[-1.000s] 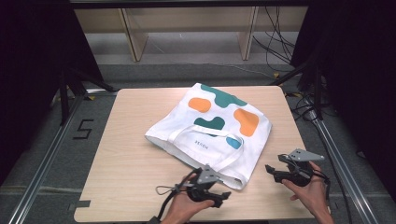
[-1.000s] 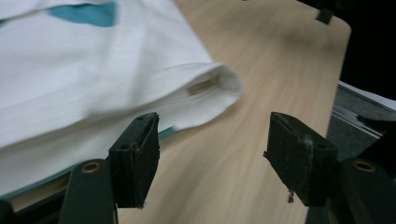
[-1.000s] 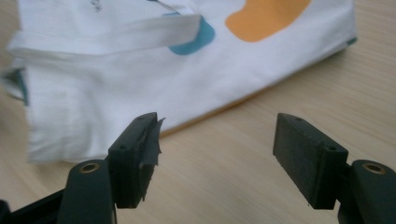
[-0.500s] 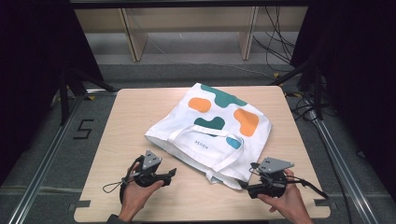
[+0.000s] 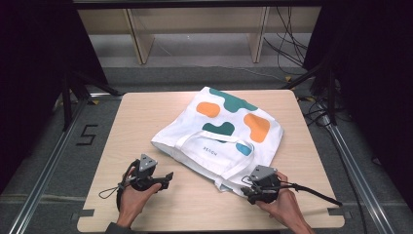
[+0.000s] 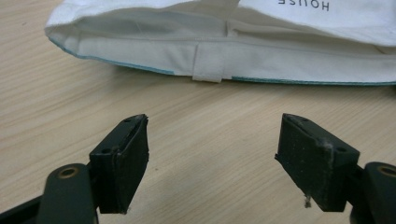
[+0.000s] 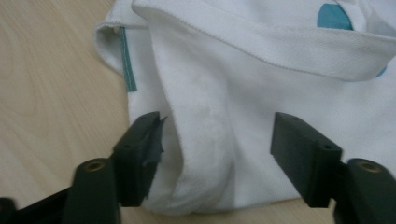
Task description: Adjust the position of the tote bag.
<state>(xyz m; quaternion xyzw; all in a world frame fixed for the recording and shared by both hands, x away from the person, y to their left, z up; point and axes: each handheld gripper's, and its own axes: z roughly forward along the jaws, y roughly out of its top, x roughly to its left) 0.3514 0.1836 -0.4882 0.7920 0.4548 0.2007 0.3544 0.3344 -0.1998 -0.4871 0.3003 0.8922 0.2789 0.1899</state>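
White cloth makes up the tote bag (image 5: 221, 136), which lies flat on the desk (image 5: 146, 112), slightly right of centre, its long axis running from the near-left open mouth toward the far-right corner. Orange and teal blobs mark its upper face, and its straps loop across the near part. The near-right corner of the bag lies right between the jaws of the right gripper (image 7: 215, 154), which is plainly the nearer one; those jaws have just been closing, yet they stand spread, with the cloth between them and not visibly pinched. The left gripper (image 6: 212, 149) sits off to the near left, its jaws having just been opening and now spread over bare wood, with the bag's hemmed mouth a little beyond them. The coming grasp looks to fall to the right hand
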